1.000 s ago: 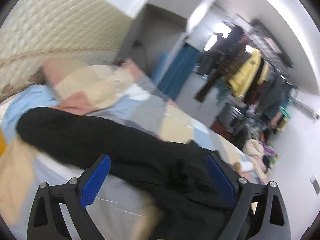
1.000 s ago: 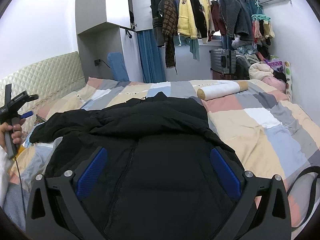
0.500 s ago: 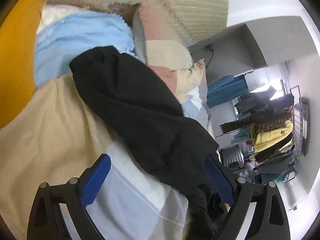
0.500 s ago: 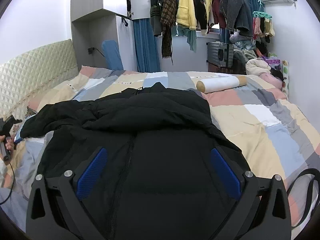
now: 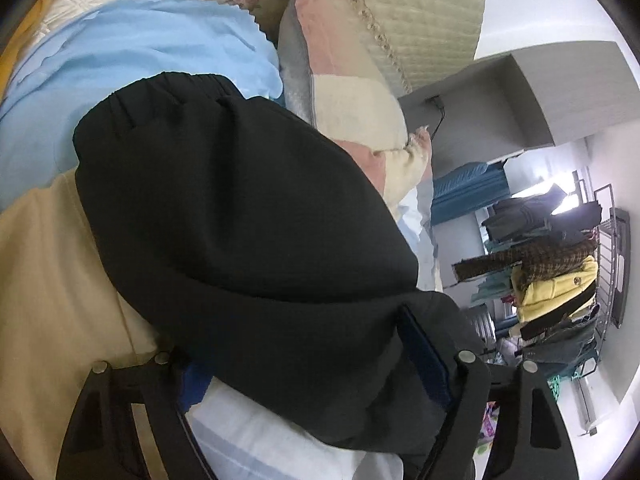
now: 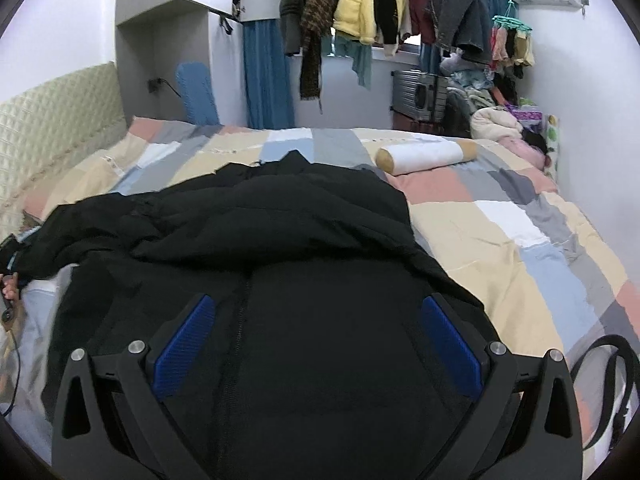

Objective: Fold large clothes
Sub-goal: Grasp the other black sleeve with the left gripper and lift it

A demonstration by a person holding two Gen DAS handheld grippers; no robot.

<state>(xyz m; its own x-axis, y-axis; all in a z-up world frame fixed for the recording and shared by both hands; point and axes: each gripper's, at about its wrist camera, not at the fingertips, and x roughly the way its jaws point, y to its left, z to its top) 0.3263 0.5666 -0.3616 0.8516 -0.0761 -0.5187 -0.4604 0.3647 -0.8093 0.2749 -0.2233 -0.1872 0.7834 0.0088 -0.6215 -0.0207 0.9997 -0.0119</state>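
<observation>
Jacket (image 6: 280, 280) feels bulky, soft, slippery; I'd pinch its sleeve (image 5: 240, 208) near the cuff. Left gripper (image 5: 316, 356) straddles it, right gripper (image 6: 316, 340) spread empty.

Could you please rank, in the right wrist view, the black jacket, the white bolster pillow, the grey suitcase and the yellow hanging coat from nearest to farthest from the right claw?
1. Black jacket: directly under the open right claw.
2. White bolster pillow: on the quilt, ahead and to the right.
3. Grey suitcase: on the floor beyond the bed's far edge.
4. Yellow hanging coat: high on the rail by the window; its depth is close to the suitcase's, so this order is tentative.
</observation>
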